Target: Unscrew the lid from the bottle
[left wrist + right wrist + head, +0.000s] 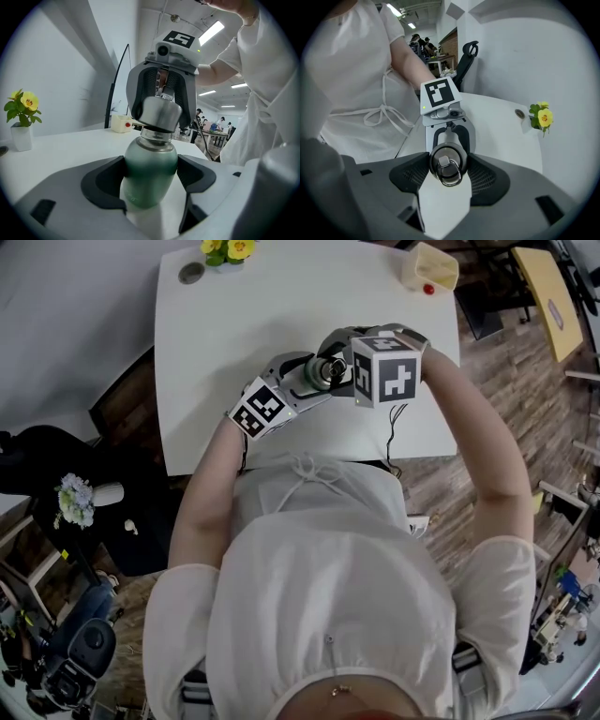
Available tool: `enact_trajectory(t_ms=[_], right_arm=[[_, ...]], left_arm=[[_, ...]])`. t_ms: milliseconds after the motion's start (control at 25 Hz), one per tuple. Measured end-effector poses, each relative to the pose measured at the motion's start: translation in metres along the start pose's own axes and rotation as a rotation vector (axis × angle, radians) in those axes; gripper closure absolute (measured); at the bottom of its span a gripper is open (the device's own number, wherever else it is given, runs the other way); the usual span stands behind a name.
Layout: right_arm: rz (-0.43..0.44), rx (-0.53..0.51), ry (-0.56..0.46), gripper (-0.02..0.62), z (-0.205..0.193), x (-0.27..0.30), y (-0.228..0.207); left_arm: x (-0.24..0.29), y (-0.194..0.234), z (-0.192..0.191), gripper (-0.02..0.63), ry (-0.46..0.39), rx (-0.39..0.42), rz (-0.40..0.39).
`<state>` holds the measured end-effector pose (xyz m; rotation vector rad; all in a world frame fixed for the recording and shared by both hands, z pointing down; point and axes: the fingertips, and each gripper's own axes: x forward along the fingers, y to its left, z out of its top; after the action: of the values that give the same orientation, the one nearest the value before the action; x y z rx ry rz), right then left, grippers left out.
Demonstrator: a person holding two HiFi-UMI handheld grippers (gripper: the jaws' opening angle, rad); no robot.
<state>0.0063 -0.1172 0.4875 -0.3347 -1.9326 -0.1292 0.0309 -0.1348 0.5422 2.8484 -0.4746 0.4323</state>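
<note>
Only its own view shows the left gripper point(151, 165) clamping the green metal bottle point(147, 187); the opposing right gripper point(448, 165) clamps the silver ring-topped lid point(438, 159)

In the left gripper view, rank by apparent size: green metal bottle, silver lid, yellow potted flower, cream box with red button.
1. Green metal bottle
2. Silver lid and yellow potted flower, about alike
3. Cream box with red button
Bottle and lid are nearest the camera; true sizes unsure.

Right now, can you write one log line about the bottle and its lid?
left gripper: shut on bottle | right gripper: shut on lid | lid: on bottle neck
</note>
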Motion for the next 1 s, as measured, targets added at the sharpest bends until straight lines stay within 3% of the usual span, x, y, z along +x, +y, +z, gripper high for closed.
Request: enact_trajectory(t_ms=[200, 520, 1000], right_arm=[[-0.080, 0.115, -0.037, 0.328, -0.014, -0.021, -0.009], [-0.181, 0.361, -0.012, 0.328, -0.071, -0.017, -0.015], [-0.203, 0.662, -0.032, 0.328, -0.130, 0.055, -0.007]], left_arm=[[0.001, 0.000, 0.002, 0.241, 0.000, 0.000, 0.000], [0.001, -0.002, 0.006, 0.241, 0.016, -0.008, 0.006], [0.000, 0.001, 0.003, 0.241, 0.029, -0.041, 0.035]])
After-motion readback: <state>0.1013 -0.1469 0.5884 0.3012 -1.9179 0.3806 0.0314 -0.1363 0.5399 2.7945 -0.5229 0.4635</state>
